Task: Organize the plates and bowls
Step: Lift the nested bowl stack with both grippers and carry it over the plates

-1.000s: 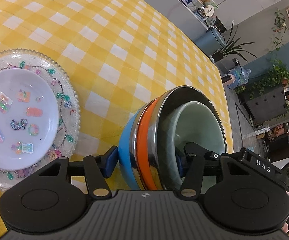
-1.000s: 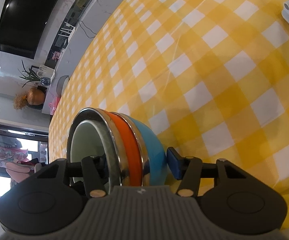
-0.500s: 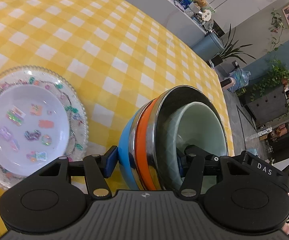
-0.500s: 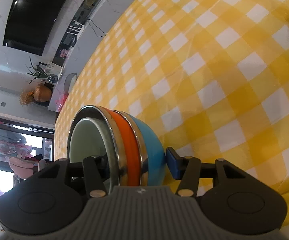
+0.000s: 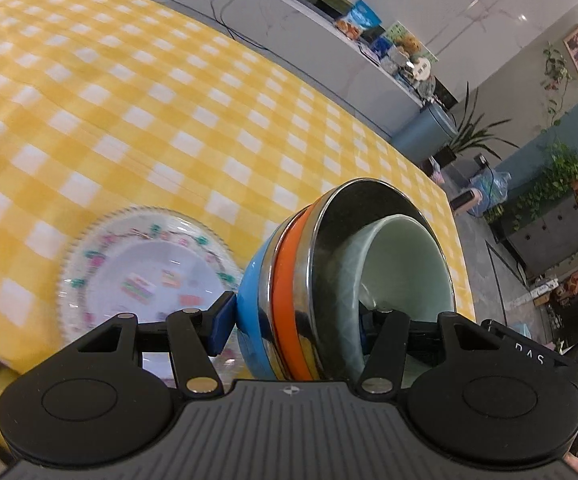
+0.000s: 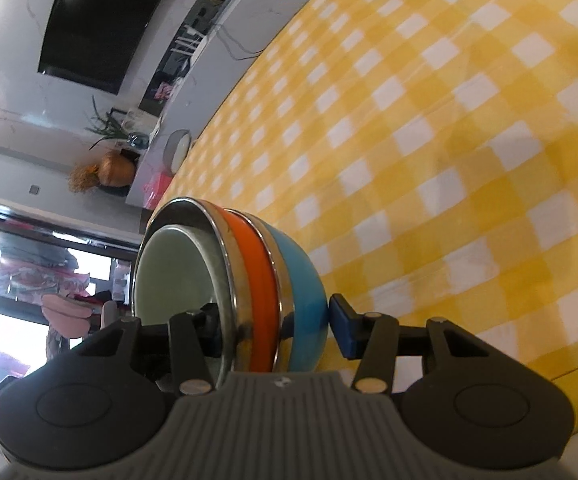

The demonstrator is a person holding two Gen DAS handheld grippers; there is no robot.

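A nested bowl stack [image 5: 289, 280], blue outside, then orange, steel and a pale green bowl [image 5: 401, 264] inside, is held above the yellow checked table. My left gripper [image 5: 293, 320] is shut on its rim from one side, one blue pad outside and one finger inside. My right gripper [image 6: 277, 320] is shut on the same bowl stack [image 6: 257, 276] from the opposite side. A clear floral plate holding a white plate [image 5: 145, 276] lies on the table below, left of the stack.
The yellow checked tablecloth [image 5: 169, 112] spreads far ahead; its near edge [image 6: 569, 380] is close to my right gripper. A grey counter [image 5: 329, 28] with packets runs beyond the table. Plants and a dark cabinet [image 5: 549, 228] stand at right.
Both grippers have lifted the bowl stack and pulled back toward the table's near edge. The plate now sits closer under the left fingers, and more of the room shows.
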